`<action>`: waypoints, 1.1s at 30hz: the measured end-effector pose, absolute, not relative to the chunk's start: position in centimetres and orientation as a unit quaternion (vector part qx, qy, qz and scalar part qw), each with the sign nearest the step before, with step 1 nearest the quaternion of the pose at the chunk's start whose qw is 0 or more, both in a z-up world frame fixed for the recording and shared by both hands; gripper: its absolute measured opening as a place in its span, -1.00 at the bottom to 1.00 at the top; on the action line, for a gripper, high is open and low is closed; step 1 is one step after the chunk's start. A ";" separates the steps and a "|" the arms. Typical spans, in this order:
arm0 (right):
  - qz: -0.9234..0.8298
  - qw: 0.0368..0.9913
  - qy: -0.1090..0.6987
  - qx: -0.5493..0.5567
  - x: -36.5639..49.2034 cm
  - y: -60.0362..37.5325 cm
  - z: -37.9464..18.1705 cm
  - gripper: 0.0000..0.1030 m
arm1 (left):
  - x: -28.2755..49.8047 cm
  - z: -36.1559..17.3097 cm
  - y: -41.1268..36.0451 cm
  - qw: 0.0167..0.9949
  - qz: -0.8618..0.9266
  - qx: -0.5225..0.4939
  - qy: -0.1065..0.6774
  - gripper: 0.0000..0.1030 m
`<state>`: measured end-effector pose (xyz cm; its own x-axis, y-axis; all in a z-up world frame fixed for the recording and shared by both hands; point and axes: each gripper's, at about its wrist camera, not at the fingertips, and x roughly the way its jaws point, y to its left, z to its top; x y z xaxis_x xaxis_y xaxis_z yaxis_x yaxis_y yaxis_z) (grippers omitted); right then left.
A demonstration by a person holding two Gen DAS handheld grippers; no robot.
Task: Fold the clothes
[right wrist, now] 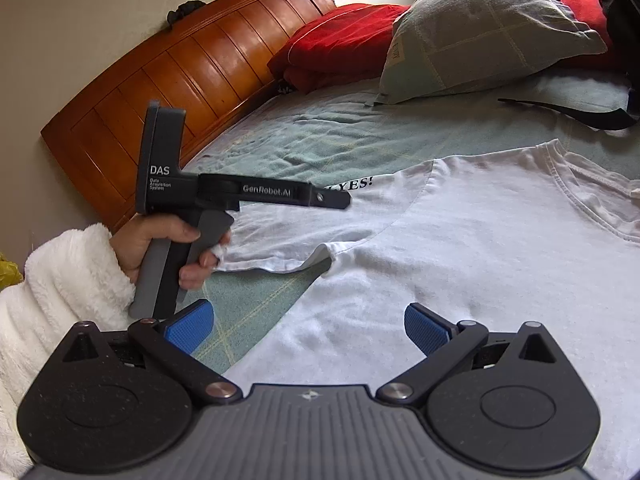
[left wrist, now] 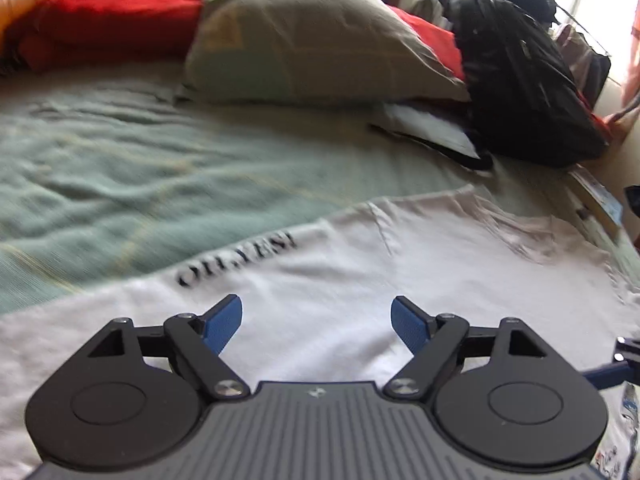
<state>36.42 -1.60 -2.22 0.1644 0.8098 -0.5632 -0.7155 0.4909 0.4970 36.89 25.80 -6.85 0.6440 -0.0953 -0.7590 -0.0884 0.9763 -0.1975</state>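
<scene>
White T-shirt (right wrist: 460, 240) lies flat mid-frame on the green bedspread (right wrist: 320, 136), light, limp, likely slippery; both left gripper (left wrist: 318, 322) and right gripper (right wrist: 308, 328) spread, empty, so pinch your sleeve hem (right wrist: 276, 266).

Each black hand-held gripper (right wrist: 308, 328) has blue ribbed pads (right wrist: 188, 330), silver screws, a grey ridged body; the person's sleeve (right wrist: 60, 288) is fluffy white.

The white T-shirt (right wrist: 460, 248) on the bed carried black lettering ending in "YES!", partly hidden behind the tip of the left gripper (right wrist: 344, 200). That hand-held tool read "DAS" and "Data Acquisition System" on its upright rear plate, with "GenRobot.AI" along its barrel.
</scene>
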 end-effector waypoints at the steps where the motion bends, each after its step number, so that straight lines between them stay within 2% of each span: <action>1: 0.501 0.761 0.407 0.056 36.4 -1.6 -2.2 1.00 | 37.0 -7.4 26.0 0.897 0.017 -0.105 0.429 0.59; 8: 0.495 0.765 0.409 0.057 36.7 -1.8 -2.4 1.00 | 36.2 -6.8 29.7 0.884 0.162 -0.082 0.430 0.54; 12: 0.481 0.773 0.408 0.062 37.1 -2.1 -2.4 1.00 | 33.2 -4.7 28.5 0.900 0.112 -0.089 0.412 0.59; 16: 0.476 0.776 0.407 0.073 37.2 -2.3 -2.1 1.00 | 31.4 -5.9 27.2 0.901 0.090 -0.072 0.419 0.60; 20: 0.472 0.786 0.394 0.063 36.8 -2.3 -1.6 1.00 | 29.4 -8.2 30.1 0.884 0.133 -0.099 0.437 0.60; 25: 0.464 0.796 0.387 0.044 36.7 -2.0 -1.5 1.00 | 24.5 -6.4 33.0 0.872 0.174 -0.101 0.446 0.60; 30: 0.465 0.790 0.399 0.024 36.5 -0.9 -1.8 1.00 | 20.4 -3.5 35.9 0.895 0.155 -0.135 0.395 0.63; 33: 0.468 0.784 0.408 -0.003 35.5 0.4 -1.6 1.00 | 20.7 -3.4 38.2 0.904 0.146 -0.157 0.370 0.66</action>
